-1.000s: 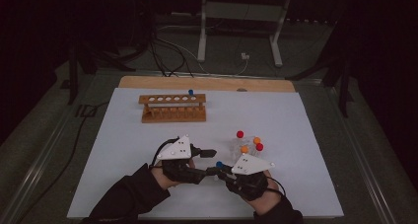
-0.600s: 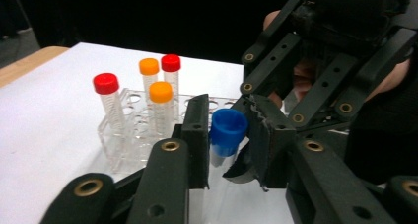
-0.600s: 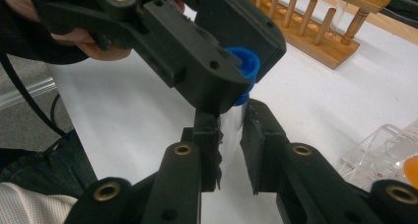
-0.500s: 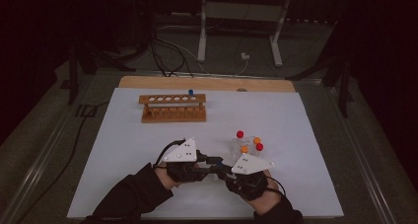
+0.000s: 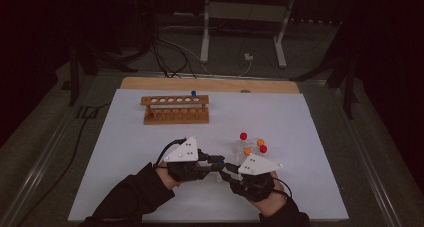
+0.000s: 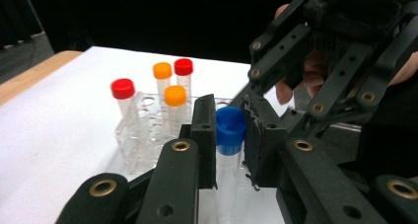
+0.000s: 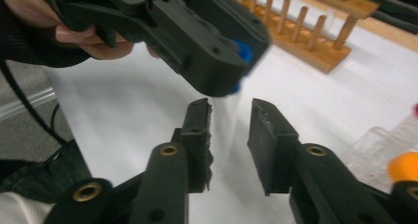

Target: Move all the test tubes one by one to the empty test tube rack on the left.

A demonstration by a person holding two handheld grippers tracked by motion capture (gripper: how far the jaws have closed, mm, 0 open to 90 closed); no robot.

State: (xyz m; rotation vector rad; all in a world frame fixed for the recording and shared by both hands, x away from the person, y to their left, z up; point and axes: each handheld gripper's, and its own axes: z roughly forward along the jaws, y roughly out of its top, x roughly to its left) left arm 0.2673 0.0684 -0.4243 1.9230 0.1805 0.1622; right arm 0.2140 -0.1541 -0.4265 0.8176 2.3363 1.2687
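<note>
In the left gripper view, my left gripper (image 6: 231, 116) is shut on a clear tube with a blue cap (image 6: 230, 128); its jaws have just been closing. Across from it, my right gripper (image 7: 231, 110) has its pads a little off the same tube's clear body (image 7: 226, 121), and its jaws have just been opening. The blue cap (image 7: 242, 54) peeks out behind the left gripper's fingers (image 7: 207, 46). From above, the left gripper (image 5: 216, 161) and right gripper (image 5: 227, 171) meet tip to tip at the mat's front middle.
A clear rack (image 6: 143, 135) holds red-capped and orange-capped tubes (image 5: 252, 144) just behind the grippers. A wooden rack (image 5: 175, 109) with one blue-capped tube (image 5: 193, 93) stands at the back left of the white mat (image 5: 125, 152). Cables and a metal stand lie beyond.
The left gripper's jaws have come together on the blue-capped tube, and its tips now reach the right gripper's. Both hands stay where they were.
</note>
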